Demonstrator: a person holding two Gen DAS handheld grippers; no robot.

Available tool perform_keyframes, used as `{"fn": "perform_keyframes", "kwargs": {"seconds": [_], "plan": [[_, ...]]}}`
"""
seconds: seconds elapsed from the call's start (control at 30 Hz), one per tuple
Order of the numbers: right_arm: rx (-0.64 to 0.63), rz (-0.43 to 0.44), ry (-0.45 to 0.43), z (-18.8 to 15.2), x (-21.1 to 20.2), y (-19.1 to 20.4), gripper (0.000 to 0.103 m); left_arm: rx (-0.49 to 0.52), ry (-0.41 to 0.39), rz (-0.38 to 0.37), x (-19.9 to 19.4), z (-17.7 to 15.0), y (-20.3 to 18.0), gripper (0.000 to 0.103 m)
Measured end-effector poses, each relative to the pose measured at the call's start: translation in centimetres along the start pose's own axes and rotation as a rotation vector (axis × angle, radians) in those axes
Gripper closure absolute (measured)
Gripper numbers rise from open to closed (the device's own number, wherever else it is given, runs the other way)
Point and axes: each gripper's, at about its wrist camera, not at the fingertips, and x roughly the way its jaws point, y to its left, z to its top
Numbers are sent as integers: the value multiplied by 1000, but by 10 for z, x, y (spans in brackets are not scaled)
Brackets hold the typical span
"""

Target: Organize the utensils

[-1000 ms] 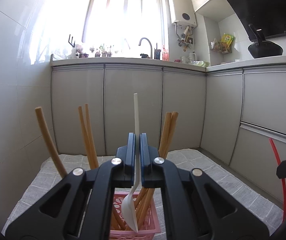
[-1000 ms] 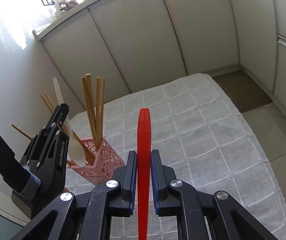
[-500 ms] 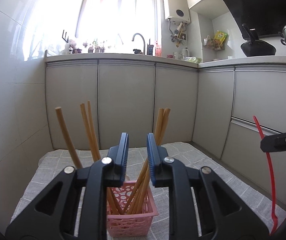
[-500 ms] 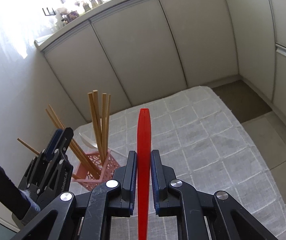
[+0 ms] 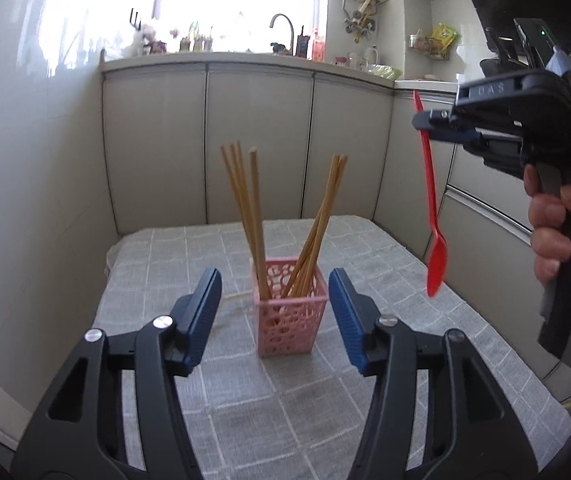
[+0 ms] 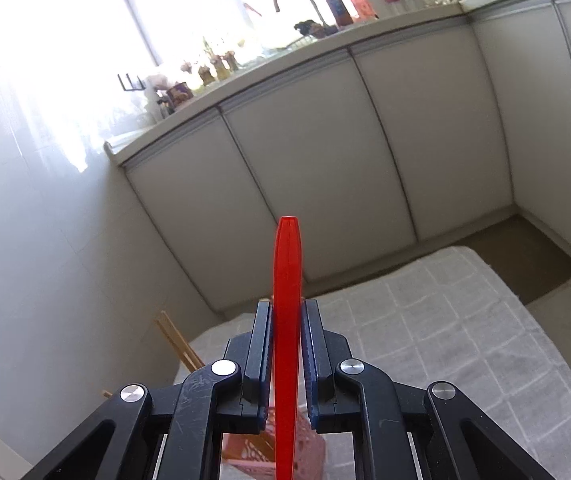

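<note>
Left gripper (image 5: 275, 300): black frame, blue pads, seen from behind in its own wrist view; pointing forward and tilted somewhat downward. Jaws opening, standing well apart, nothing pressed between the pads.

Right gripper (image 6: 287, 322): black frame, blue pads; jaws closed tight on the handle of a red spoon (image 6: 286, 312), which passes upright between the pads. In the left wrist view it sits high at the right edge, held roughly level, the spoon's bowl hanging below.

Right hand (image 5: 557, 220): bare fingers wrapped round the gripper's handle and trigger; only the fingers show.
</note>
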Motion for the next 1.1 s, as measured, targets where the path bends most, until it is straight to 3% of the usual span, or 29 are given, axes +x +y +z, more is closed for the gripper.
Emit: {"fn": "perform_keyframes", "kwargs": {"seconds": [0.13,0.37,0.67,1.1], "plan": [[-39,27,-11,-1,22,19,91,10,89,6,14,-16,9,44],[-67,33,-71,-9,57,33,91,-35,144,24,27,-22,28,44],[-158,-35,-138,-35,89,47,91,-61,204,71,44,-31,43,42],[-178,-74,-124,-53,107,45,91,-67,261,106,63,-40,57,42]]}}
